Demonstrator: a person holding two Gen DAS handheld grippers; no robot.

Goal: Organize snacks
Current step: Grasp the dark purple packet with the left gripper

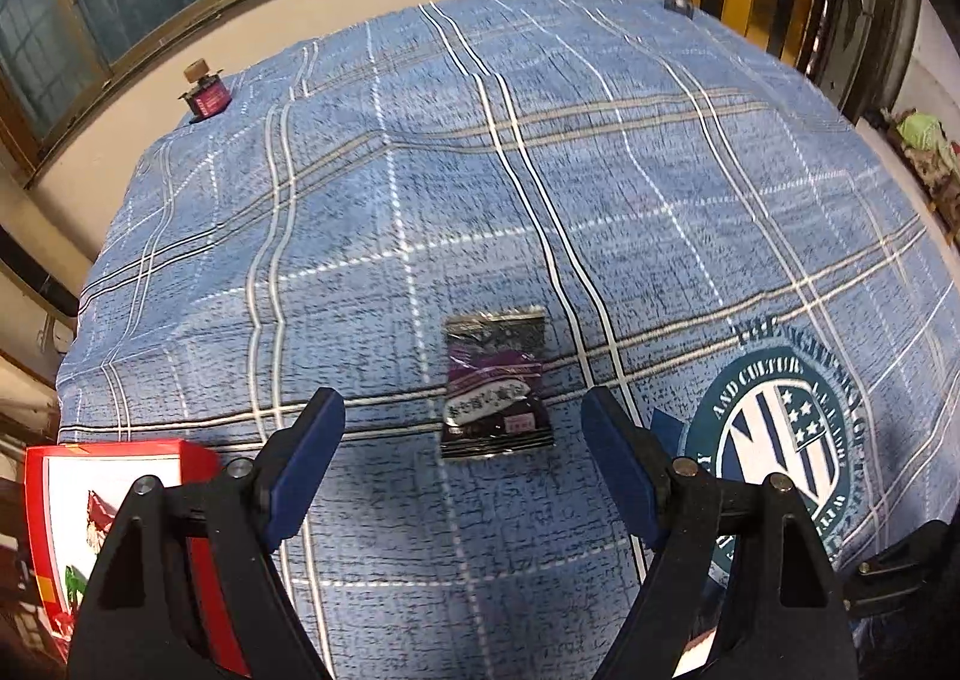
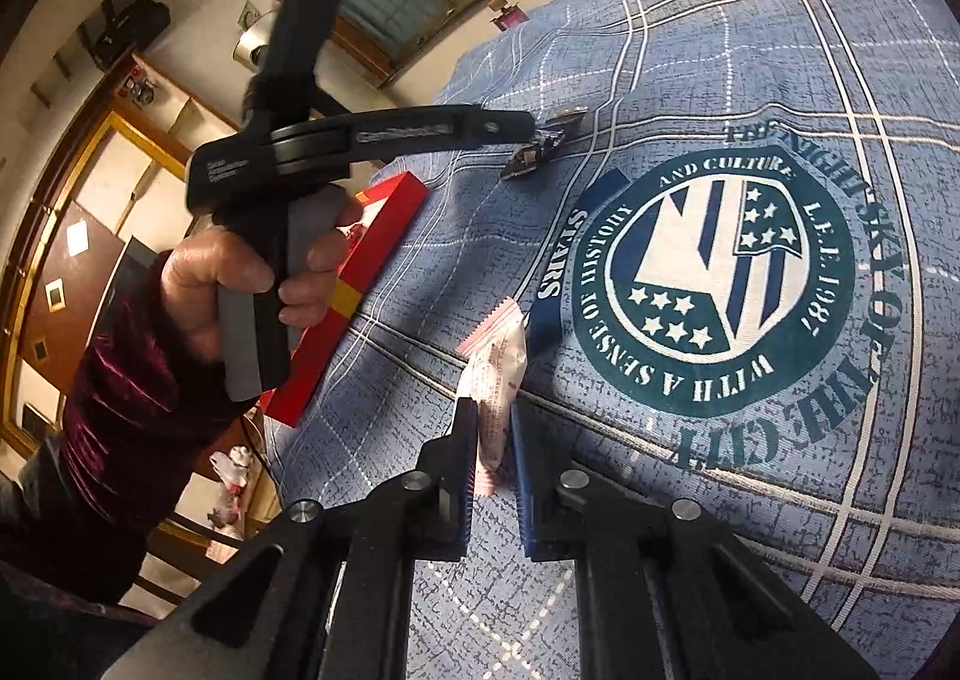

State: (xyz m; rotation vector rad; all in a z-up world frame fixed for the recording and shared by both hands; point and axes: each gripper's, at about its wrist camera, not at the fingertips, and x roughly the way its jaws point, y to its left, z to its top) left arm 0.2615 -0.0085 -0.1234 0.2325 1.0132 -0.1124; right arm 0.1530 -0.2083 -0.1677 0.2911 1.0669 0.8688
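Your left gripper (image 1: 462,440) stands wide open and holds nothing. It hovers above the dark packet (image 1: 495,383), which lies flat on the blue plaid cloth (image 1: 420,170) in line with the gap between the fingers but ahead of the tips, not yet between them.

Your right gripper (image 2: 493,440) is closed down on the white packet (image 2: 495,380). The pads pinch its lower part, and its pink crimped end sticks out past the tips. Whether the packet is clear of the cloth cannot be told.

The red box (image 1: 114,506) sits at the near left edge of the cloth, beside your left gripper. In the right wrist view it lies behind your left hand (image 2: 240,290). Whether it is open, or holds any snacks, cannot be told from either view.

Assessment: the task appears to be at an early or middle stage. One packet is in hand but not stowed; one is still loose on the cloth. If the box is the destination, two placements remain, plus one pick. No other snacks are visible. A small red item (image 1: 204,95) at the far edge cannot be identified.
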